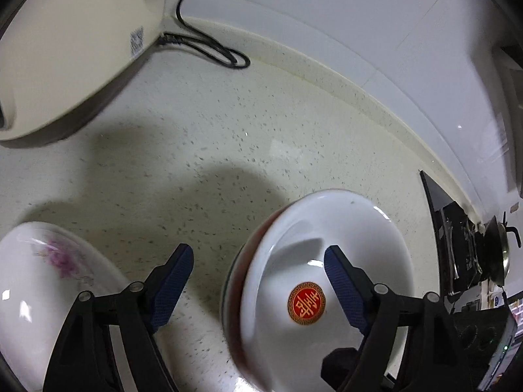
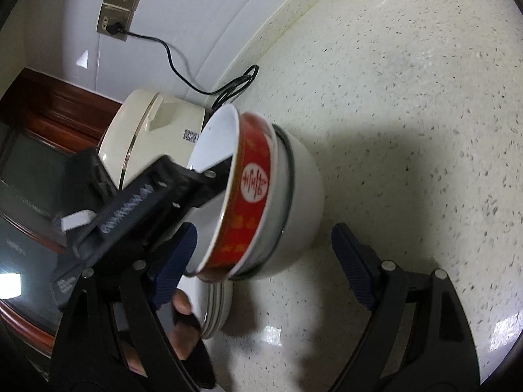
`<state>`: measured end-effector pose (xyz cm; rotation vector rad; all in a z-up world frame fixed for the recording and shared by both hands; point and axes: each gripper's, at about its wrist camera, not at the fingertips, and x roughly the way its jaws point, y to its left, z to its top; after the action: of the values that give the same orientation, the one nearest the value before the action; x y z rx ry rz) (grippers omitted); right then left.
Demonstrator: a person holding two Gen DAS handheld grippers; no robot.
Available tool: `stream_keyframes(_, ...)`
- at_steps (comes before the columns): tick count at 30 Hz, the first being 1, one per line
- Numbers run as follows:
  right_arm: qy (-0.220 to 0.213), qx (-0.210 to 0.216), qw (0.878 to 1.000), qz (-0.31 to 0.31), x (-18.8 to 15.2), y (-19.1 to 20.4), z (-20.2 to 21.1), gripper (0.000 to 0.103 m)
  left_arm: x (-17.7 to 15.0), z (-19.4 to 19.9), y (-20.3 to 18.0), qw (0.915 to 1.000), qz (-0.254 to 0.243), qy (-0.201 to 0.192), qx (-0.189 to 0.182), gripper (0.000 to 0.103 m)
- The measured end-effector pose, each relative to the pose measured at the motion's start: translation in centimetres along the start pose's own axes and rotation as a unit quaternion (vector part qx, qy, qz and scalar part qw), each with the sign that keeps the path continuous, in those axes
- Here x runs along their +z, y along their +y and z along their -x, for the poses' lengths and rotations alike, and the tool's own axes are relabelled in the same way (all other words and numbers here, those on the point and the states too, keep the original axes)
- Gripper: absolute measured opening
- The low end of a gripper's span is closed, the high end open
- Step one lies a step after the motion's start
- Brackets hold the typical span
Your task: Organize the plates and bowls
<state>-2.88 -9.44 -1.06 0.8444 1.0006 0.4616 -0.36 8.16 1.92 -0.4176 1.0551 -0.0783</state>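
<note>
Currently: left gripper fingers spread, one inside red-banded white ceramic bowl nested in plain white bowl on speckled counter; right gripper released, empty.

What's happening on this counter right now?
A person is working with two handheld grippers at a speckled countertop. The left gripper straddles the rim of a red bowl, one finger inside and one outside, jaws wide and not pressing. That bowl is nested, tilted, in a white bowl. The right gripper hovers open nearby. A flowered dish sits beside them.
</note>
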Motion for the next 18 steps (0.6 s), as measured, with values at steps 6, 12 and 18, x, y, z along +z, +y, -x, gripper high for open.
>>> stream_keyframes(6, -0.008, 0.016, 1.0, 0.005, -0.2, -0.3, -0.1, 0.069, -0.1, 0.3, -0.6, 0.9998, -0.013, -0.005, -0.01, 0.054)
stream_keyframes(12, -0.011, 0.025, 1.0, -0.01, -0.4, -1.0, 0.4, 0.064, -0.8, 0.9, -0.2, 0.9998, -0.007, -0.012, -0.016, 0.05)
stream_keyframes(18, -0.009, 0.026, 1.0, -0.012, -1.3, -1.4, 1.2, 0.064, -1.6, 1.4, -0.8, 0.9997, -0.013, -0.018, -0.013, 0.05)
